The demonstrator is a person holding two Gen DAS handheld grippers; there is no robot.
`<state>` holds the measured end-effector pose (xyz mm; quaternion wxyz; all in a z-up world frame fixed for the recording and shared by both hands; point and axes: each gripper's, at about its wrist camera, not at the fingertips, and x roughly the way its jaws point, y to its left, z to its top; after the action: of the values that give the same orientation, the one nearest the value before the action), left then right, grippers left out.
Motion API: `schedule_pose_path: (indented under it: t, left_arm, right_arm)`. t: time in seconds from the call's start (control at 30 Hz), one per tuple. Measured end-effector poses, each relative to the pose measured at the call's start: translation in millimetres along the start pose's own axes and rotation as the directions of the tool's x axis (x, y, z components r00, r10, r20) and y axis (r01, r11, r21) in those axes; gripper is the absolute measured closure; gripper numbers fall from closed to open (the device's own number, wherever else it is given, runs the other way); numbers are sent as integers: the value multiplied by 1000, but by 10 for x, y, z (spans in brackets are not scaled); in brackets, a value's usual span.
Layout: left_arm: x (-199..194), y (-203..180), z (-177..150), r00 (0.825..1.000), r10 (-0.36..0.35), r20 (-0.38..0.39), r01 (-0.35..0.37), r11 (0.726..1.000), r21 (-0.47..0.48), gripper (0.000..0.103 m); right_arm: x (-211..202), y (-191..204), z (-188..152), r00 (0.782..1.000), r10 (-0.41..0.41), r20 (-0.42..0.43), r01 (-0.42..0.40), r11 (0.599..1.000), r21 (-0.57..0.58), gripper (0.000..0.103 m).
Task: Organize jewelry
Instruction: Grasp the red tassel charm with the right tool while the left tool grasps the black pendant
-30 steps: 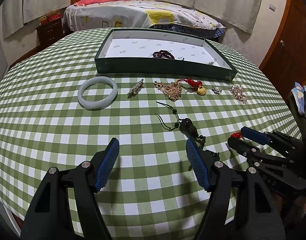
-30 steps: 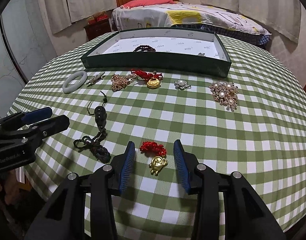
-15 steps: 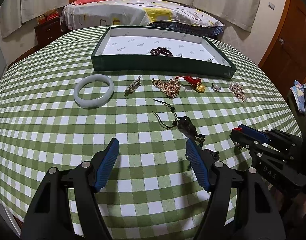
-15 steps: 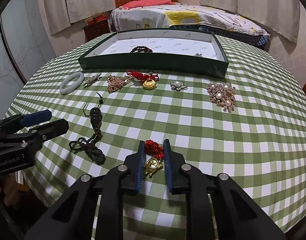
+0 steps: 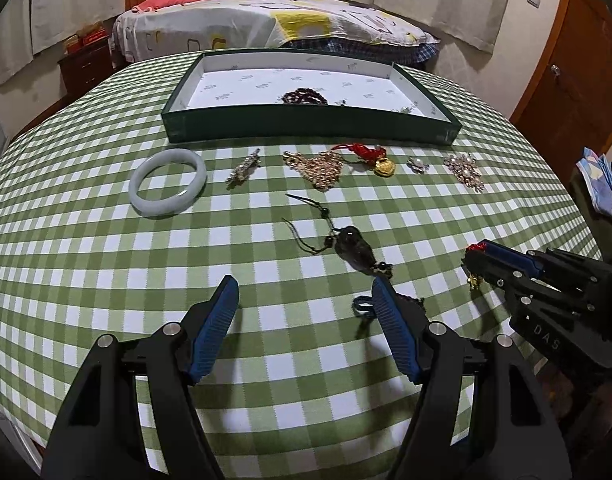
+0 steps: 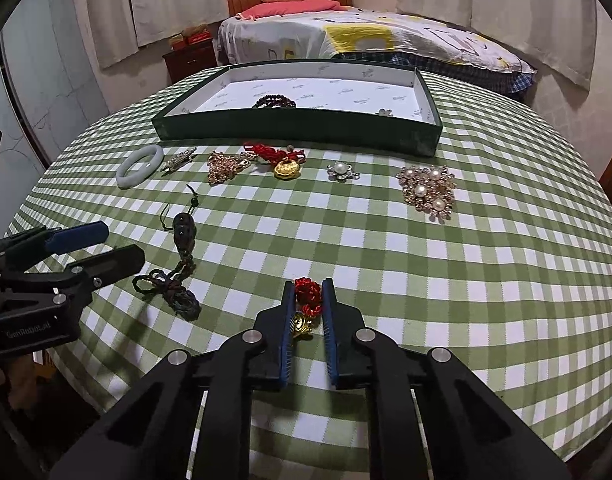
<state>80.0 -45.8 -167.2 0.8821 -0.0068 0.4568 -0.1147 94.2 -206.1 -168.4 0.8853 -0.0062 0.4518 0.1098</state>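
Note:
My right gripper (image 6: 308, 294) is shut on a red-knot gold charm (image 6: 307, 300) and holds it just above the green checked tablecloth; it also shows in the left wrist view (image 5: 475, 258). My left gripper (image 5: 304, 294) is open and empty above the cloth, next to a dark bead pendant with a cord (image 5: 353, 250). A green tray (image 6: 298, 130) at the back holds a dark red bead bracelet (image 6: 274, 102). In front of it lie a jade bangle (image 5: 168, 188), a silver brooch (image 5: 244, 168), a gold filigree piece (image 5: 319, 166), a second red-knot gold charm (image 6: 284, 162), a pearl flower (image 6: 341, 170) and a pearl cluster brooch (image 6: 427, 192).
The round table's edge (image 6: 609, 216) curves away close on the right and near sides. A bed (image 6: 365, 36) and a nightstand (image 6: 188, 60) stand behind the table. A wooden door (image 5: 577, 64) is at the right.
My right gripper closed from open around the red-knot gold charm and now grips it, slightly raised. The left gripper stayed open and barely moved.

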Motion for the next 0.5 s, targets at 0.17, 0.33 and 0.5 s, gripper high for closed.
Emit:
schedule_pose_path:
  t: [0.17,0.33,0.5]
  left_arm:
    - [38,-133,42,1000,-2,-9,3,1000,23,35]
    - [131,-235,103,1000,6,-27,-6,999,32,36]
    - [249,-250,172,999,15,-45,-14,1000,18,37]
  right_arm:
    - [-34,-113,-1,1000,8,10,-8,999,31,89]
    - [-30,-216,-20,1000,27,13,-28,997,69,89]
    - [-20,-276,-27,999,40,16,-41,995,93,89]
